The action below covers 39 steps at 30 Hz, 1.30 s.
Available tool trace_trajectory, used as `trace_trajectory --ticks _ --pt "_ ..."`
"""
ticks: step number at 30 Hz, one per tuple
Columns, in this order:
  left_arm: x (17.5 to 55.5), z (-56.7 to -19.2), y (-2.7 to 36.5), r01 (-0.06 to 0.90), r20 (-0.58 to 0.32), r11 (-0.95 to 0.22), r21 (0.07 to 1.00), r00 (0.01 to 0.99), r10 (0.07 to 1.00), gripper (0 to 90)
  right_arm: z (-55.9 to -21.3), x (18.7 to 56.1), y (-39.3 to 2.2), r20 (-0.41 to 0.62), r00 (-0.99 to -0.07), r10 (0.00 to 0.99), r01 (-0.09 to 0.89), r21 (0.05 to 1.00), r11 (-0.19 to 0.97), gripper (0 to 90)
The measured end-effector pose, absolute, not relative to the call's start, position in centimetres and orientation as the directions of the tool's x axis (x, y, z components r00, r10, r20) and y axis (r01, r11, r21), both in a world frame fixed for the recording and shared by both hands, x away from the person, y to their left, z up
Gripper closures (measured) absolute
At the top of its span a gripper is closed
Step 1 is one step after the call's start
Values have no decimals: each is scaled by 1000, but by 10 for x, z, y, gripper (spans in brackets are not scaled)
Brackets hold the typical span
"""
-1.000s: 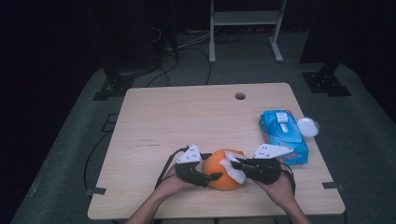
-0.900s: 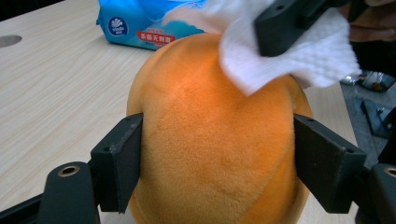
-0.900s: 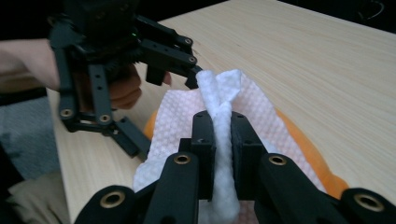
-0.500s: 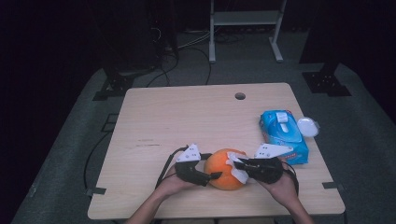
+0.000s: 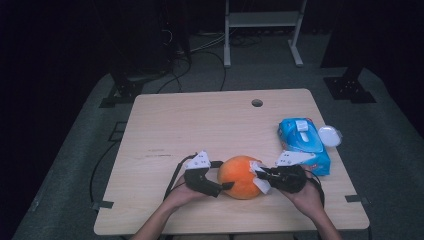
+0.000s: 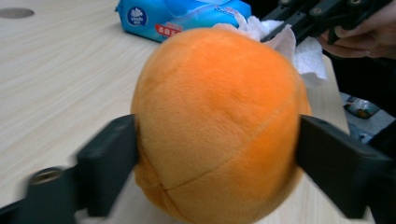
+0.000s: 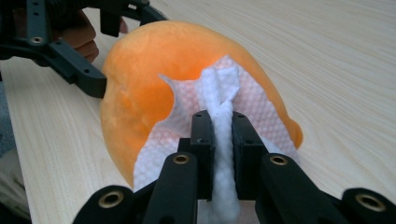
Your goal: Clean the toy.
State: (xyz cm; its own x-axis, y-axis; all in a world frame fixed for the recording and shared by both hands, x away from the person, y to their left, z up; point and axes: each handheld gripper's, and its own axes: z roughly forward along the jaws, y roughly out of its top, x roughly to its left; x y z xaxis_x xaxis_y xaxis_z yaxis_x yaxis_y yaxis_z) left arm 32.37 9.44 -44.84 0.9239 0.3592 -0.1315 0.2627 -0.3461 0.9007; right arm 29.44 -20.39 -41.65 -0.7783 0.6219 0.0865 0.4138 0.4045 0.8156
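Note:
An orange plush ball point(image 5: 240, 176) rests on the wooden table point(image 5: 200, 125) near its front edge. My left gripper point(image 5: 224, 176) comes in from the left, and its jaws have just been opening. In the left gripper view the ball point(image 6: 215, 93) sits between them, and both pads point(image 6: 112, 163) still touch its sides. From the right, my right gripper point(image 5: 257, 175) is shut on a bunched white tissue point(image 5: 261, 182). In the right gripper view the tissue point(image 7: 219, 88) lies spread against the ball point(image 7: 140, 79), ahead of the gripper point(image 7: 219, 123).
A blue wet-wipe pack point(image 5: 303, 142) lies at the right side of the table, with a white round lid point(image 5: 330, 135) beside it at the edge. A small cable hole point(image 5: 257, 103) sits near the far edge. Dark floor and stands surround the table.
The right gripper and its tissue have slid slightly to the right over the ball's side. The ball and the left hand stay in place.

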Motion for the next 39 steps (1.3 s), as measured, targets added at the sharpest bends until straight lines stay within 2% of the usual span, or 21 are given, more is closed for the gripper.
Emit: trace_trajectory --ticks 3,8,10,13,16,17,18,19,20,21,22,27,29,32,33,35,37,39 --pt "319 -443 92 190 -54 -363 912 934 353 293 -410 290 -201 75 -779 623 394 832 392 807" --pt "305 -436 80 61 70 -405 912 950 303 311 -390 278 -188 38 -809 587 305 881 362 805" --pt "304 -437 78 77 55 -409 909 952 301 293 -388 279 -187 34 -810 585 305 877 371 805" --pt "308 -442 81 135 0 -405 904 949 315 211 -399 282 -191 30 -806 591 338 843 418 809" --pt "317 -446 84 222 -88 -376 900 935 343 115 -408 285 -197 52 -802 595 372 823 429 812" --pt "319 -447 84 251 -119 -371 894 931 344 108 -408 287 -199 64 -801 595 381 821 425 812" --pt "320 -449 84 262 -137 -371 891 933 332 137 -407 287 -199 70 -800 596 385 821 421 812" --pt "320 -449 84 262 -137 -371 891 933 332 214 -406 287 -199 66 -799 598 383 822 421 812" --pt "316 -449 83 218 -83 -397 892 940 331 232 -405 287 -199 65 -798 599 381 825 418 811" --pt "316 -449 83 218 -83 -397 892 940 331 268 -404 285 -197 59 -799 598 372 831 414 811" --pt "312 -445 82 174 -36 -405 898 945 325 287 -401 283 -195 47 -797 602 360 837 412 811" --pt "304 -443 75 98 32 -434 896 958 283 307 -389 275 -187 41 -817 575 311 871 380 806" --pt "300 -443 71 63 67 -455 888 962 263 309 -385 271 -177 -7 -814 580 286 866 411 804" --pt "303 -444 74 92 29 -437 895 965 262 284 -388 275 -182 18 -814 580 309 859 408 808" --pt "303 -444 74 92 29 -437 895 965 262 255 -388 275 -182 18 -814 580 309 859 408 808" --pt "309 -446 75 178 -68 -385 906 957 283 161 -393 277 -188 54 -823 566 334 851 405 813" --pt "313 -449 71 241 -128 -375 895 945 302 76 -393 276 -188 64 -833 549 338 845 414 812" --pt "312 -452 69 250 -144 -376 892 947 288 80 -392 276 -187 53 -835 548 334 840 428 811"
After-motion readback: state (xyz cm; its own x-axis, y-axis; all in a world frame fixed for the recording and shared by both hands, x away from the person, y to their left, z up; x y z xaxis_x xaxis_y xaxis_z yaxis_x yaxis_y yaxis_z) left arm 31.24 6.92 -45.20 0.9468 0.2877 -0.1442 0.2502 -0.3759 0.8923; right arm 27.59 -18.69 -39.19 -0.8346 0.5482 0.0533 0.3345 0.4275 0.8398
